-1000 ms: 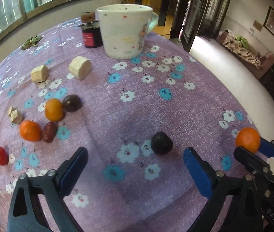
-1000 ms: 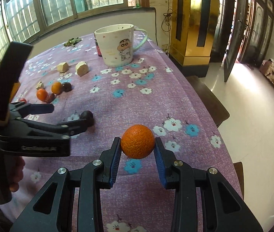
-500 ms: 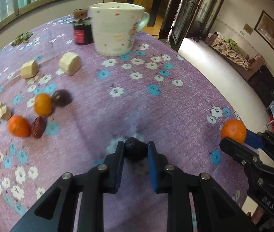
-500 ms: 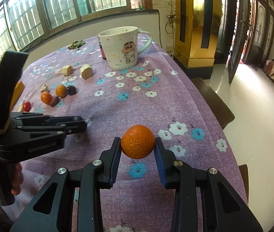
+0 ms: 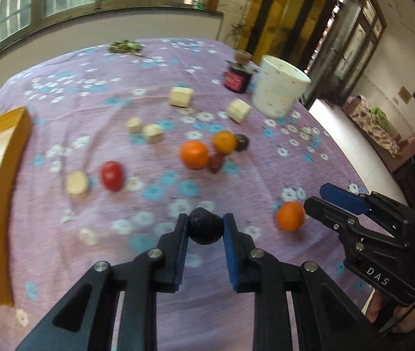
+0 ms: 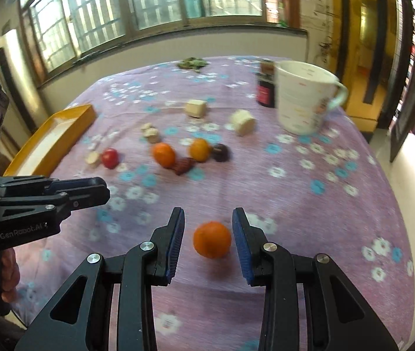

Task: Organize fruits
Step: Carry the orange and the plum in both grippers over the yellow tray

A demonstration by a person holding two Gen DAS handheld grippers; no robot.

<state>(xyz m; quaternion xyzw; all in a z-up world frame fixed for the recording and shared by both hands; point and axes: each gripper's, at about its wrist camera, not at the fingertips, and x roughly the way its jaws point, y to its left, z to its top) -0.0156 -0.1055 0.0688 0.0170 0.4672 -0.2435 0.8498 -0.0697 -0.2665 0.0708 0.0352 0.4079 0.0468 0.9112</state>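
Barred windows (image 6: pixel 137 8) span far wall, daylight through. Tall yellow cabinet (image 6: pixel 362 58) at right. Pale glossy floor (image 5: pixel 351 134). Purple flowered cloth (image 6: pixel 295 181) covers worktop.

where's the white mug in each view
Left wrist: white mug upper right, near the table's far edge, handle hidden.
Right wrist: white mug upper right, handle pointing right.
Shared landmark: the dark jar just left of it in both.

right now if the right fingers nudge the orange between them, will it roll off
Probably yes: the orange is round and sits loose in the right gripper, with a visible gap to one finger. The flat tablecloth offers nothing to stop it. Its peel looks firm, so a gentle squeeze should hold.
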